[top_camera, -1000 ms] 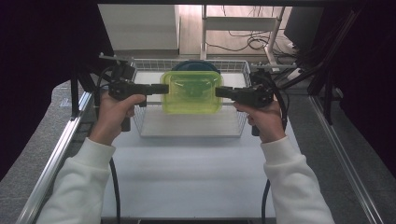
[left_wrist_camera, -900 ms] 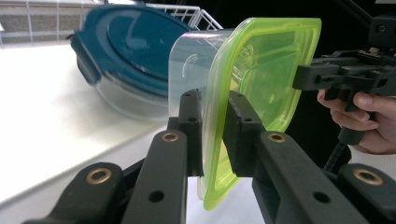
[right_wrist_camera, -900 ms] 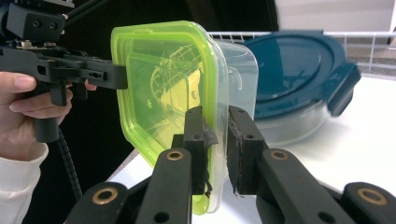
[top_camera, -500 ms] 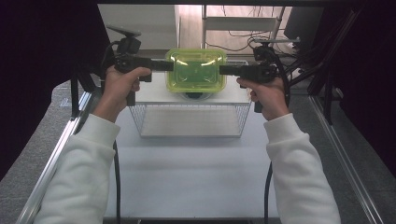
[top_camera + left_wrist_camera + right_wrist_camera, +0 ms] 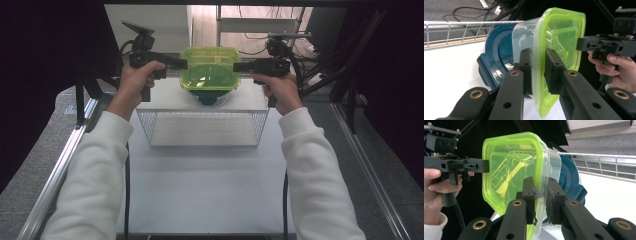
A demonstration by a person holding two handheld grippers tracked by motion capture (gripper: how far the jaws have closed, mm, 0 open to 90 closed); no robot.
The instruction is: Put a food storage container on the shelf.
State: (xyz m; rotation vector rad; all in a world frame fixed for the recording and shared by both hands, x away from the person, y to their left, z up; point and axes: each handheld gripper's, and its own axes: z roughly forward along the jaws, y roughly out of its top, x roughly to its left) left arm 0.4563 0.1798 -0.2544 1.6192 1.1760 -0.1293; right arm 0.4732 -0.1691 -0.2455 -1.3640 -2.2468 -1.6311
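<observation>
The lidded container (image 5: 210,70) hung level above the far edge of the desk (image 5: 210,185), beyond the wire basket (image 5: 205,127), its lid facing up and its long axis running from one hand to the other. It was a clear tub under a translucent lime-green lid (image 5: 560,50), with a dark blue container (image 5: 499,60) just beneath it. The left tongs (image 5: 537,67) pinched its left rim and the right tongs (image 5: 541,195) its right rim, both clamped tight

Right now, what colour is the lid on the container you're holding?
Translucent lime green lid; clearest in the right gripper view.
</observation>
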